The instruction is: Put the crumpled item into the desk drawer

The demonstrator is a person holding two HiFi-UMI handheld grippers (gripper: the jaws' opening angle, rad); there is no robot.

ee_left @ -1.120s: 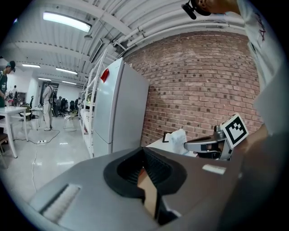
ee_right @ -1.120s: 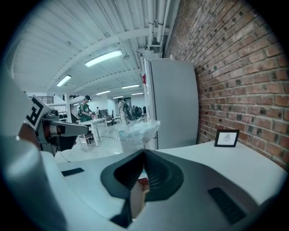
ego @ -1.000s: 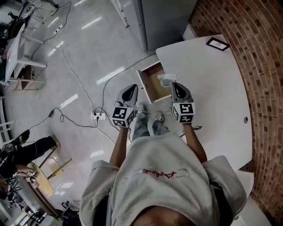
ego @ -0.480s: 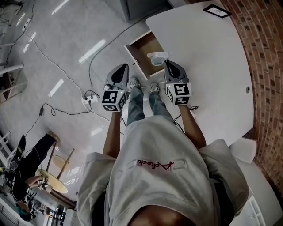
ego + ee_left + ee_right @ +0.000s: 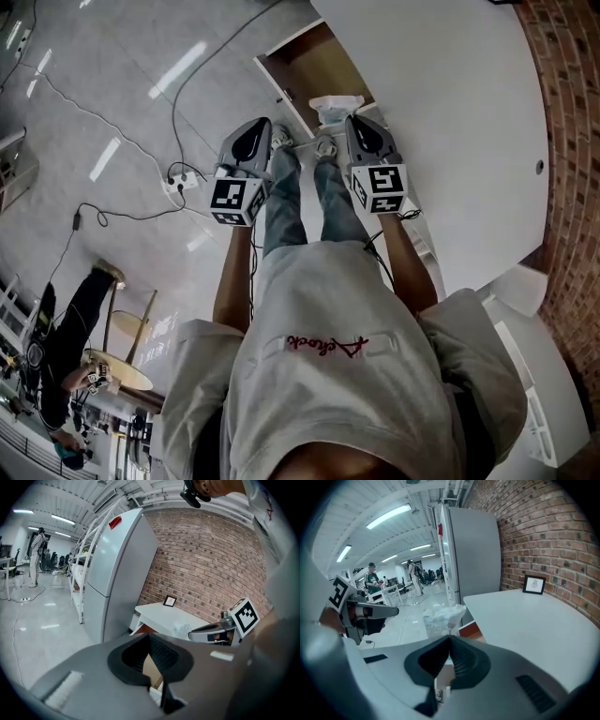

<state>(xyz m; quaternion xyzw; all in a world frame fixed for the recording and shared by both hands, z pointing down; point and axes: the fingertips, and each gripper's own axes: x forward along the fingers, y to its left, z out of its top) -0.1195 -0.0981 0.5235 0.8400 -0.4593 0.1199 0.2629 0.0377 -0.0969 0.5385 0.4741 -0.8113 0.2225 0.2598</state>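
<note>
over the last moment both hand-held grippers have come down toward the open drawer (image 5: 319, 66), and the head view has dipped with them, so the drawer and the white counter (image 5: 450, 112) now sit higher in the picture, the drawer cut off at the top edge. the right hand-held gripper (image 5: 343, 122) has its jaws pressed together on the crumpled item (image 5: 336, 107), a scrunched clear wrapper that sticks out past the tips in the right gripper view, and it has carried it along the whole way. the item now hangs at the drawer's near right corner, about where the counter edge meets the opening, not plainly over the brown inside. i judge the carry nearly done: what remains looks like a small shift toward the drawer's middle, a little more lowering, then a release. the left hand-held gripper (image 5: 257, 126) has its jaws together on nothing; it hangs just beside the drawer's white front and touches neither it nor the item. the part of the drawer that shows looks bare, so nothing inside seems to block the drop. the main hindrance is the counter edge, which overhangs the drawer's right side close to the wrapper and could catch it. the person's legs (image 5: 300, 202) and shoes are right below the grippers. farther off are a small picture frame (image 5: 533, 584) on the counter, a tall grey fridge (image 5: 473, 555), the brick wall (image 5: 543, 536), a power strip (image 5: 173, 184) with cables on the floor, and another person (image 5: 66, 323) by a round stool (image 5: 117, 370).
</note>
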